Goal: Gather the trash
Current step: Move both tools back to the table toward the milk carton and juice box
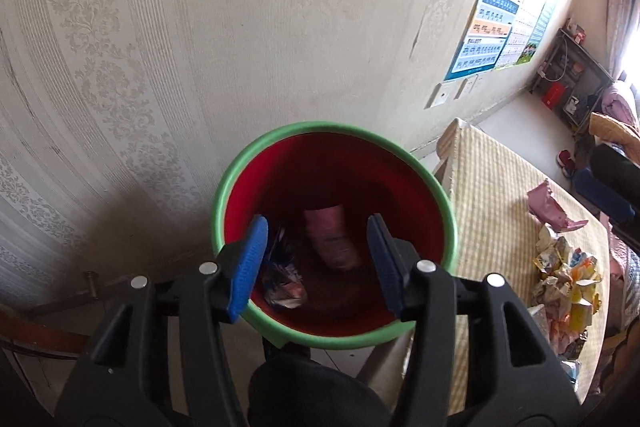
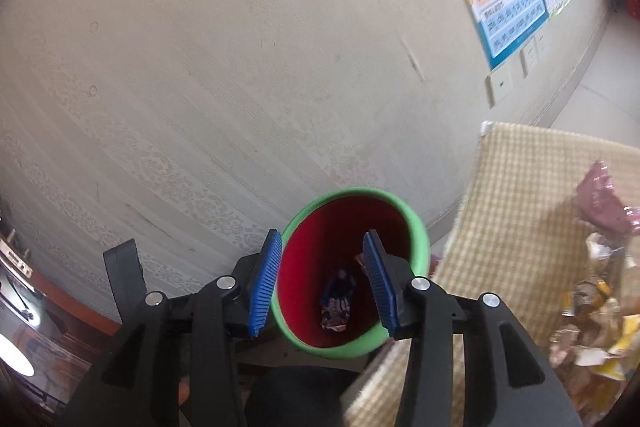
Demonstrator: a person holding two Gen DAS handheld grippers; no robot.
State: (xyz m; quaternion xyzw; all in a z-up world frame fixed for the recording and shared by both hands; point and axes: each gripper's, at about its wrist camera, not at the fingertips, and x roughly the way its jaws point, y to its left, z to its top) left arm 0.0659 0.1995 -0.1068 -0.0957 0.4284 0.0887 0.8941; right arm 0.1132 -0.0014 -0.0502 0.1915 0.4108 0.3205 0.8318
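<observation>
A red bin with a green rim point(image 1: 240, 163) stands by the wall, left of the table. Inside lie a pink wrapper point(image 1: 334, 239) and a blue-white wrapper point(image 1: 282, 277). My left gripper point(image 1: 318, 263) is open and empty right over the bin's mouth. In the right wrist view the bin point(image 2: 416, 227) sits lower, with the blue-white wrapper point(image 2: 338, 301) in it. My right gripper point(image 2: 322, 283) is open and empty above it. A heap of crumpled wrappers point(image 1: 568, 275) and a pink bag point(image 1: 550, 203) lie on the table; the heap also shows in the right wrist view point(image 2: 600, 311).
The table has a yellow checked cloth point(image 1: 492, 195), right of the bin. The patterned wall point(image 1: 200, 47) stands close behind the bin, with posters point(image 1: 496, 31) and wall sockets point(image 1: 442, 95). A shelf unit point(image 1: 572, 75) stands far right.
</observation>
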